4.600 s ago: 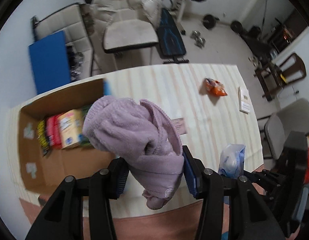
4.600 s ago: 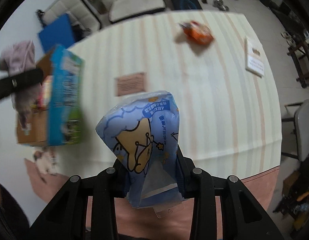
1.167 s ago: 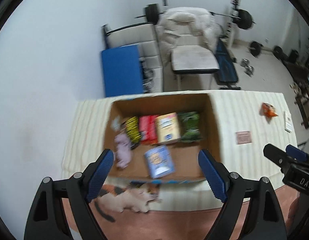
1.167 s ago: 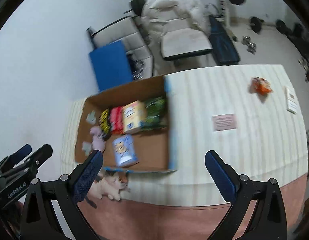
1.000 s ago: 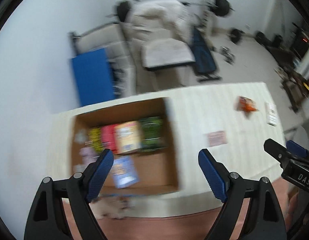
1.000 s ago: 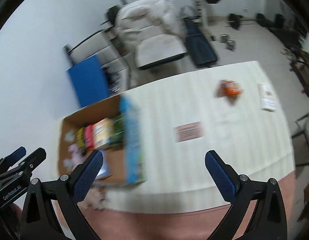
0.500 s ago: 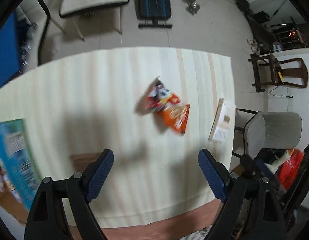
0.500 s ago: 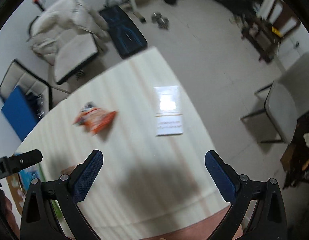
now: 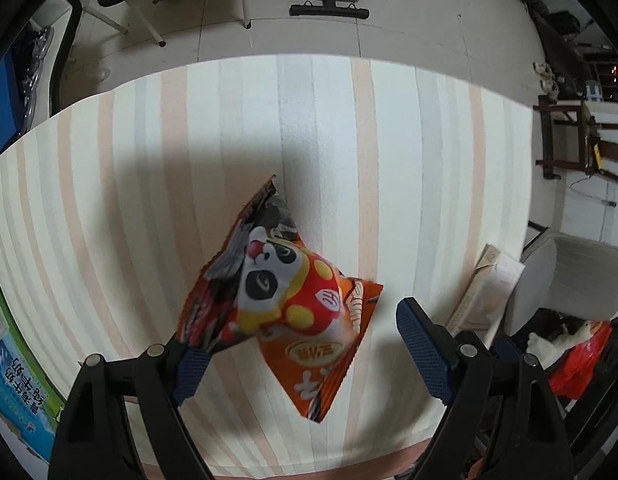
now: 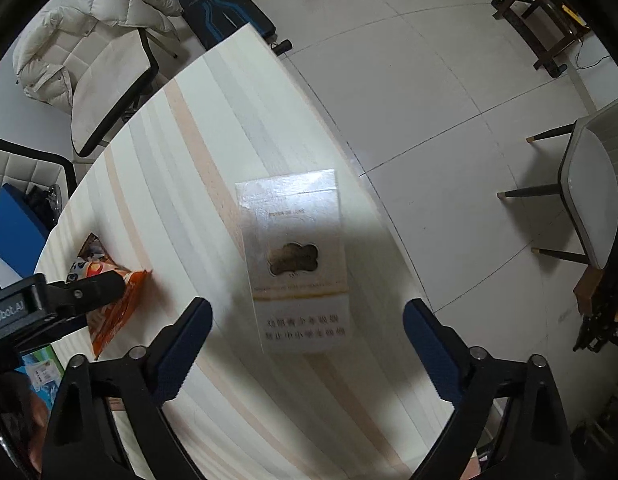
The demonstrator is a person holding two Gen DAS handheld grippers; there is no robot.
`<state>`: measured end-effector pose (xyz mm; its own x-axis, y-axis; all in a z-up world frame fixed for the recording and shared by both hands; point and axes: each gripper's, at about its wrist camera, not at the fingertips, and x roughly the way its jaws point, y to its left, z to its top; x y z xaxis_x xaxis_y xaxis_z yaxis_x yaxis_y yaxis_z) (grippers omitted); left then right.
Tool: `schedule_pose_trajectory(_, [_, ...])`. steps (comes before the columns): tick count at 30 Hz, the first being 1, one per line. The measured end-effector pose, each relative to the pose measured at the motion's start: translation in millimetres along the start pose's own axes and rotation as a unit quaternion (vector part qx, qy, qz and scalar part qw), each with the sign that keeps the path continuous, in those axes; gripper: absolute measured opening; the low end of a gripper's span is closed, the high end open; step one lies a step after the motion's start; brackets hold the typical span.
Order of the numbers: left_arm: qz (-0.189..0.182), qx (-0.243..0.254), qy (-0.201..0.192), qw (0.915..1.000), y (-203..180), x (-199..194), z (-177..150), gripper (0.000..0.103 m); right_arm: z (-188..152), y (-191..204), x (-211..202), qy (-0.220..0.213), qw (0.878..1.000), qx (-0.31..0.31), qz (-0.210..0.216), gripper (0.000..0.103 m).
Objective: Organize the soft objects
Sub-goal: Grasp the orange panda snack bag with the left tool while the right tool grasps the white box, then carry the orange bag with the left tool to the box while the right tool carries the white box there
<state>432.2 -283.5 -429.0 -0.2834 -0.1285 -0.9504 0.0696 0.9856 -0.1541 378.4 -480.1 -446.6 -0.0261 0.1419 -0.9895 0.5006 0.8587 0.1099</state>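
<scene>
While both jaws gape empty | left gripper [image 9: 305, 350] straddles orange crinkly panda snack bag [image 9: 285, 300] | right gripper [image 10: 307, 344] over white flat packet [image 10: 299, 264] | next: lower, pinch.

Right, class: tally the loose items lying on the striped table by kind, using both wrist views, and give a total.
Orange snack bag: 1
White flat pack: 1
Total: 2
Both lie on the striped table, each between an open gripper's fingers: left gripper, right gripper.
</scene>
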Motion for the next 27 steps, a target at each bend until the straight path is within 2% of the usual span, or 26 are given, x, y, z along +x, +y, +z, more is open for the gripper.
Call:
schedule_pose_trajectory(4, [0.024, 0.024, 0.008, 0.9994, -13.4, 8.5, -4.2, 0.054, 3.8, 7.2, 14.2, 0.013, 1.0, -0.004, -0.003, 0.088])
schedule_pose_trajectory(5, [0.03, 0.029, 0.007, 0.9991, -16.0, 9.9, -5.8, 0.051, 3.2, 9.4, 18.0, 0.016, 1.0, -0.006, -0.005, 0.081])
schedule_pose_trajectory(6, [0.04, 0.036, 0.0, 0.9986, -19.0, 9.7, -8.6, 0.051, 3.3, 12.1, 21.3, 0.018, 1.0, -0.007, -0.009, 0.078])
schedule_pose_trajectory(7, [0.047, 0.042, -0.005, 0.998, -21.4, 10.1, -11.8, 0.05, 2.3, 16.7, 20.9, 0.008, 1.0, -0.014, -0.023, 0.076])
schedule_pose_trajectory(10, [0.057, 0.051, -0.022, 0.9969, -24.9, 8.7, -20.6, 0.042, -0.6, 26.2, 22.0, -0.005, 0.998, -0.03, -0.06, 0.058])
schedule_pose_trajectory(14, [0.061, 0.059, -0.039, 0.9956, -24.4, 4.9, -40.6, 0.033, -7.6, 32.4, 24.3, -0.006, 0.997, -0.047, -0.063, 0.058])
schedule_pose_trajectory(18, [0.045, 0.066, -0.055, 0.9953, -18.8, -8.9, -69.3, 0.032, -24.6, 29.4, 19.0, -0.001, 0.998, -0.053, -0.04, 0.058])
schedule_pose_trajectory(27, [-0.006, 0.07, -0.11, 0.9915, 25.5, -53.9, -146.9, 0.031, -94.5, 35.9, -38.9, -0.038, 0.996, -0.084, 0.011, 0.058])
